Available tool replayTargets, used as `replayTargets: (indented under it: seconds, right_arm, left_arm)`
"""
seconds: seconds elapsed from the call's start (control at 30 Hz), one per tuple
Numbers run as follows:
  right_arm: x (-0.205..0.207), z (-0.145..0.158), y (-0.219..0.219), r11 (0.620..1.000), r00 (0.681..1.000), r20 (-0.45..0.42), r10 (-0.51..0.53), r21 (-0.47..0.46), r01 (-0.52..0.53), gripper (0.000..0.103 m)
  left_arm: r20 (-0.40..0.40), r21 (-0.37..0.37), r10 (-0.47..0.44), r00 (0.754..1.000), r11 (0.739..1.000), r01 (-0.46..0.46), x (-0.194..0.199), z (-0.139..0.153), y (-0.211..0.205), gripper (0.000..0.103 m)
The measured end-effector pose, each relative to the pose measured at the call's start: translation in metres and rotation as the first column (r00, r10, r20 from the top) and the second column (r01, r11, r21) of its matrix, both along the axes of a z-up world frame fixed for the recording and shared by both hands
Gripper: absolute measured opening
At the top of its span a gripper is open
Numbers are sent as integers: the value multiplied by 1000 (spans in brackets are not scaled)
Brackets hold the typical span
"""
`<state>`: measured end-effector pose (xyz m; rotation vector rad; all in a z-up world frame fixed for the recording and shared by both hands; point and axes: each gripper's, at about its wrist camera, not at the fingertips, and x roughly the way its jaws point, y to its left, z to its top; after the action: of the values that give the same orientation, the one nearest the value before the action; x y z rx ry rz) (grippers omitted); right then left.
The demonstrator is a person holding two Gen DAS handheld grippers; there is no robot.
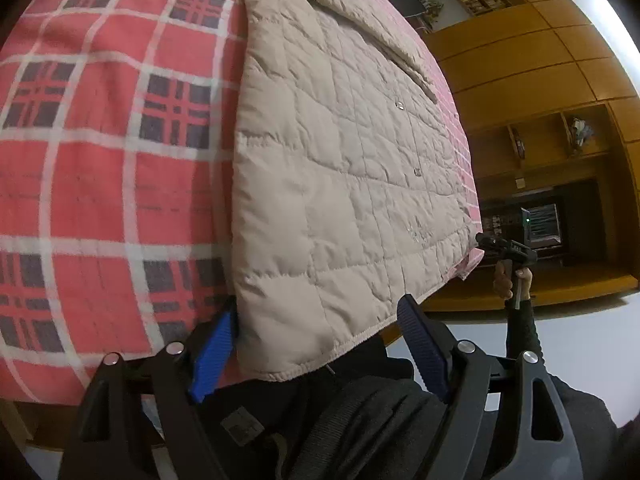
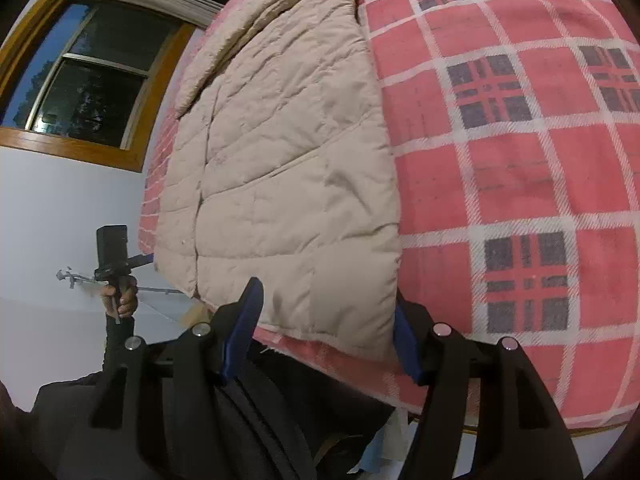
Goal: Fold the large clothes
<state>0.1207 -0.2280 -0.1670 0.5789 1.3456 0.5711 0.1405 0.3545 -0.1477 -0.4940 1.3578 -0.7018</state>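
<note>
A beige quilted jacket (image 1: 340,160) lies flat on a red plaid blanket (image 1: 100,160), its hem toward me. My left gripper (image 1: 320,306) is open, and its blue fingers (image 1: 214,354) straddle the jacket's near hem corner. In the right wrist view the same jacket (image 2: 280,160) runs away over the blanket (image 2: 520,180). My right gripper (image 2: 328,296) is also open, with the other hem corner between its blue fingers (image 2: 242,332). Each view shows the other gripper off the bed's edge in a hand: the right gripper (image 1: 506,248) and the left gripper (image 2: 120,260).
A wall of wooden cabinets and shelves (image 1: 520,60) stands beyond the bed on one side. A wood-framed window (image 2: 92,80) is on the other side. The person's dark clothing (image 1: 360,420) fills the space below both grippers, at the bed's near edge.
</note>
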Motion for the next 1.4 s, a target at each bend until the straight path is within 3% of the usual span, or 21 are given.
replayTargets:
  seconds: [0.1, 0.23, 0.33, 0.4, 0.63, 0.7, 0.73, 0.77, 0.9, 1.13, 1.4]
  right_arm:
    - [-3, 0, 2, 1000, 1000, 4, 2, 30, -3, 61]
    - [-3, -3, 3, 999, 1000, 2, -8, 52, 8, 59]
    - [-4, -7, 6, 998, 1000, -8, 1, 59, -1, 51]
    - [-5, -7, 7, 998, 1000, -11, 4, 61, -3, 48]
    - [1, -15, -1, 995, 999, -30, -39, 86, 42, 48]
    - [2, -17, -4, 995, 998, -30, -47, 92, 50, 43]
    - [2, -15, -5, 995, 999, -22, -44, 86, 46, 34]
    - [2, -13, -4, 996, 999, -10, -40, 77, 41, 24]
    - [-3, 2, -3, 997, 999, 35, -35, 66, 33, 12]
    - [-1, 40, 3, 994, 991, 128, -50, 103, 37, 10]
    - [32, 92, 8, 992, 964, 253, -79, 112, 51, 8]
  left_arm:
    - [-25, -43, 27, 999, 999, -28, 5, -5, -3, 78]
    - [-43, -46, 45, 998, 998, -47, 11, -9, -8, 77]
    - [-46, -38, 48, 998, 998, -49, 10, -8, -2, 67]
    - [-49, -35, 39, 998, 999, -41, 9, -6, 0, 51]
    - [-39, -23, 31, 999, 999, -32, 10, -3, -3, 44]
    - [-48, -30, 45, 998, 998, -46, 11, -7, 1, 36]
    - [-52, -36, 54, 997, 998, -56, 11, -8, 3, 34]
    - [-50, -42, 58, 997, 997, -60, 10, -8, 4, 27]
    - [-31, -71, 75, 997, 994, -77, 7, -3, 7, 14]
    - [56, -97, 81, 995, 992, -76, 6, 35, 3, 12]
    - [156, -130, 108, 982, 988, -88, 32, 84, 10, 11]
